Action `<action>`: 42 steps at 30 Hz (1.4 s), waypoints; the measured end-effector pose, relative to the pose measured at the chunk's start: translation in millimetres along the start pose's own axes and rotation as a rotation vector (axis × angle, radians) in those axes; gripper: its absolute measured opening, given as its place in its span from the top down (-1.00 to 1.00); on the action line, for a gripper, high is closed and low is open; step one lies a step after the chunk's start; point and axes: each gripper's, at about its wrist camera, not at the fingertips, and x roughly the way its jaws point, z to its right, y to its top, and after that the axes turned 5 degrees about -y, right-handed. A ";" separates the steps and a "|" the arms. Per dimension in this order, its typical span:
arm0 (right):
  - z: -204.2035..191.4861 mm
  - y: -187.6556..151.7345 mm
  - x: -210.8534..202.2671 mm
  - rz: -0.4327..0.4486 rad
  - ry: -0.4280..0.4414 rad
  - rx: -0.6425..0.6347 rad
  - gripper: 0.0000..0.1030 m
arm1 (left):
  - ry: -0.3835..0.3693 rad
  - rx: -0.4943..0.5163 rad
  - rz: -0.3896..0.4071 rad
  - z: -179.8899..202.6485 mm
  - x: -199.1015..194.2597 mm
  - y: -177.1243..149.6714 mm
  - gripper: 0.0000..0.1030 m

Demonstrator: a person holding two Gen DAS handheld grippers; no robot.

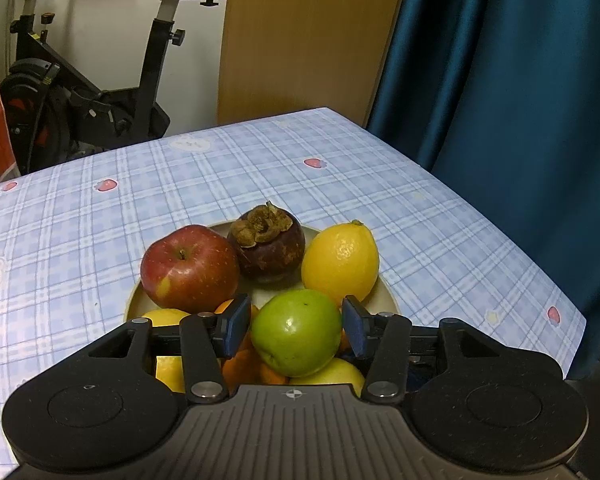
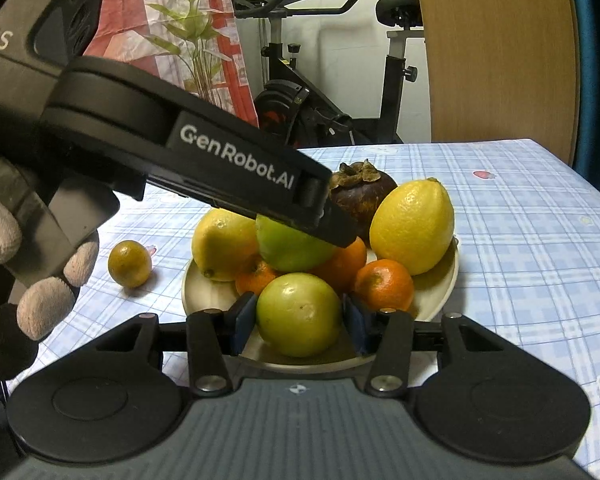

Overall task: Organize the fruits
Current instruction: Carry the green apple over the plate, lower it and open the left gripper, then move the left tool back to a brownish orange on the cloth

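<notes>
A beige plate (image 1: 384,300) on the checked tablecloth holds a pile of fruit: a red apple (image 1: 190,266), a mangosteen (image 1: 268,248), a lemon (image 1: 340,262), a second lemon (image 2: 222,248) and oranges (image 2: 384,284). On top of the pile lies a green apple (image 1: 298,332); my left gripper (image 1: 296,302) has a blue pad against each side of it. At the plate's near rim (image 2: 440,292) sits a yellow-green apple (image 2: 298,320), and my right gripper (image 2: 299,302) is shut on it. In the right wrist view, a left gripper finger (image 2: 260,176) crosses over the green apple.
A small greenish-orange citrus (image 2: 130,264) lies on the cloth left of the plate. A gloved hand (image 2: 48,308) holds the left gripper. Beyond the table stand an exercise bike (image 1: 80,92), a wooden panel (image 1: 304,40) and a blue curtain (image 1: 500,80).
</notes>
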 end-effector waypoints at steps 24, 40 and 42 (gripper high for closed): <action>-19.4 25.0 -31.5 0.140 -0.011 -0.032 -0.38 | 0.077 -0.120 0.144 -75.8 -97.6 -19.3 -0.10; -125.3 30.9 46.0 -0.024 0.243 -0.313 -0.34 | 0.072 -0.290 0.061 -157.6 -101.0 -69.0 -0.10; -132.9 29.4 58.1 -0.044 0.247 -0.328 -0.33 | 0.063 -0.296 0.050 -157.9 -95.4 -72.1 -0.10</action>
